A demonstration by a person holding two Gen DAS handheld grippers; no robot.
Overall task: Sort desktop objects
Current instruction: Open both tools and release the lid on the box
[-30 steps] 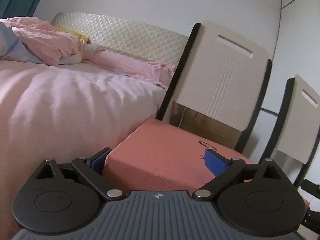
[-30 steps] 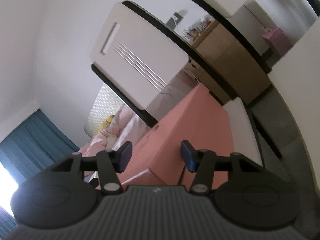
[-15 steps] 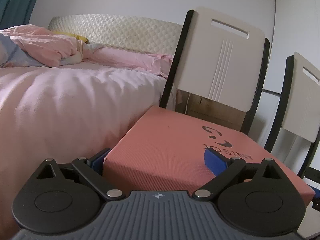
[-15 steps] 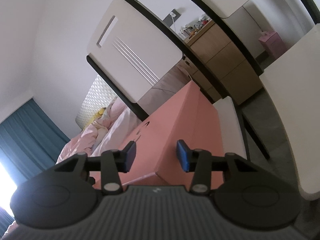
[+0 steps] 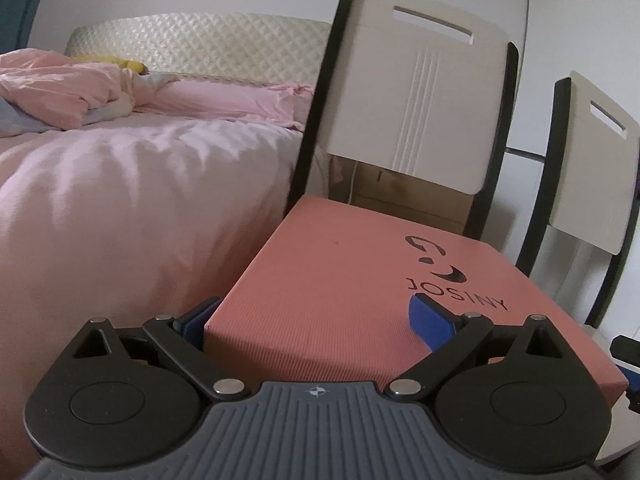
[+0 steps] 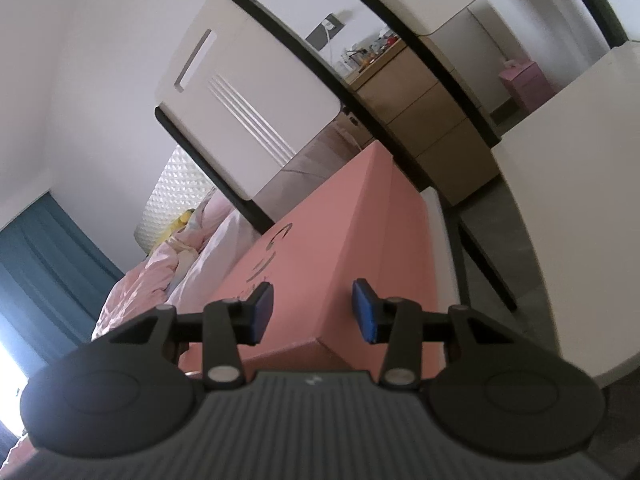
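Observation:
A salmon-pink box (image 5: pixel 360 280) printed "JOSINY" lies on a white chair seat (image 6: pixel 436 232); it also shows in the right wrist view (image 6: pixel 344 248). My left gripper (image 5: pixel 316 316) is spread wide, one blue pad at the box's left side and the other over its lid, clamping its near left corner. My right gripper (image 6: pixel 312 312) straddles the box's near right corner, pads apart on either face. The right gripper's tip peeks into the left wrist view (image 5: pixel 628 352).
A bed with pink bedding (image 5: pixel 132 184) stands left of the chair. The chair's white back (image 5: pixel 416 100) rises behind the box; a second chair (image 5: pixel 592 168) stands to the right. A wooden drawer unit (image 6: pixel 416 108) and a white table edge (image 6: pixel 568 184) lie beyond.
Both grippers have lowered and levelled with the box between them; its top and logo now show more fully and it sits nearer the chair seat.

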